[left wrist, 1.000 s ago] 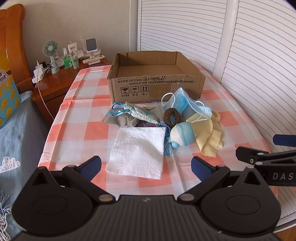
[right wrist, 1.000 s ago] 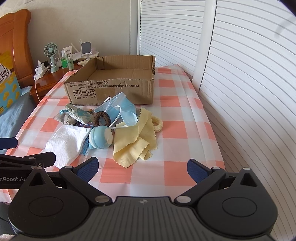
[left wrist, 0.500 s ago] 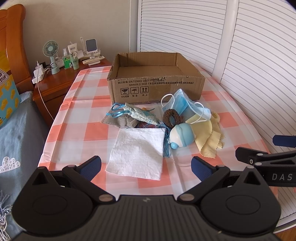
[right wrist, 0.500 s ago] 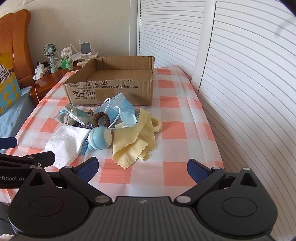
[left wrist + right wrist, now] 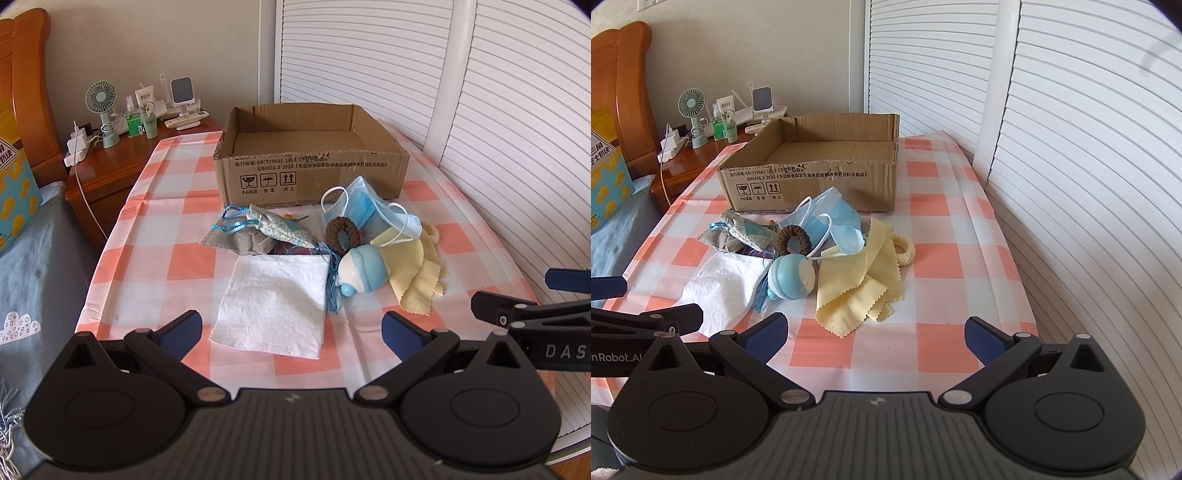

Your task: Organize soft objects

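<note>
An open cardboard box (image 5: 312, 177) (image 5: 812, 184) stands at the back of the checked table. In front of it lies a heap of soft things: a white cloth (image 5: 275, 304) (image 5: 720, 284), a yellow cloth (image 5: 413, 273) (image 5: 858, 282), blue face masks (image 5: 364, 208) (image 5: 831, 218), a brown hair tie (image 5: 341, 236) (image 5: 793, 240), a round blue-and-white toy (image 5: 362, 271) (image 5: 790, 277), a patterned pouch with blue ribbon (image 5: 277, 227) (image 5: 746, 230), and a yellow scrunchie (image 5: 904, 249). My left gripper (image 5: 291, 330) is open and empty just before the white cloth. My right gripper (image 5: 875, 334) is open and empty just before the yellow cloth.
A wooden nightstand (image 5: 110, 162) with a small fan (image 5: 103, 110), bottles and chargers stands left of the table. A bed with grey bedding (image 5: 33, 266) lies at the left. White louvred doors (image 5: 1089, 166) run close along the right side.
Both grippers have crept slightly forward toward the heap. Nothing on the table has moved.
</note>
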Available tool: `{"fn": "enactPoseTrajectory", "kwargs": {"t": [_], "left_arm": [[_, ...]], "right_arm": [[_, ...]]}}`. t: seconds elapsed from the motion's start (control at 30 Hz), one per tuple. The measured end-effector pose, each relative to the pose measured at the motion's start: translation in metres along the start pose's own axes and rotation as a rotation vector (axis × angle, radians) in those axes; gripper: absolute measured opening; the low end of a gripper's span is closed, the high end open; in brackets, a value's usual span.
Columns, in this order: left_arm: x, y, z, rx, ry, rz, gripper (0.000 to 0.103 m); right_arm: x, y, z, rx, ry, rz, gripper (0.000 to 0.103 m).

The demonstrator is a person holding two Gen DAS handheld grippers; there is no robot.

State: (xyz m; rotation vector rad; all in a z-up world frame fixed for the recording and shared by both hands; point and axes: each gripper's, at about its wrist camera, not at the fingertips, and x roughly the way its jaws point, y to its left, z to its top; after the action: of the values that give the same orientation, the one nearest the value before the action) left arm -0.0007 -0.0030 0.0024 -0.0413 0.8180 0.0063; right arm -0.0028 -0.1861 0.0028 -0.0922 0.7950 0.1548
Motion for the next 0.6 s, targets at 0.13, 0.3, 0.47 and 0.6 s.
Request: {"fn": "enactPoseTrajectory", "kwargs": {"t": [0.13,0.3,0.47,0.6], "left_arm": [[-0.0008,0.0003,-0.0002,-0.002,-0.001,-0.001,0.103],[-0.0010,0.0004,-0.0002,-0.001,-0.001,0.001,0.103],[-0.0014,0.0008,0.0000,-0.001,0.000,0.001,0.102],[-0.0018,0.0014,0.0012,0.003,-0.003,-0.001,0.102]], "right_arm": [[-0.0005,-0.0007,-0.0002,0.000,-0.003,-0.001,0.103],[-0.0015,0.0013,-0.0008,-0.001,-0.005,0.000,0.103],[-0.0020,0.0023,-0.0006,-0.002,-0.007,0.001,0.103],[-0.0020,0.0024,-0.0007,-0.003,-0.009,0.000,0.103]]}}
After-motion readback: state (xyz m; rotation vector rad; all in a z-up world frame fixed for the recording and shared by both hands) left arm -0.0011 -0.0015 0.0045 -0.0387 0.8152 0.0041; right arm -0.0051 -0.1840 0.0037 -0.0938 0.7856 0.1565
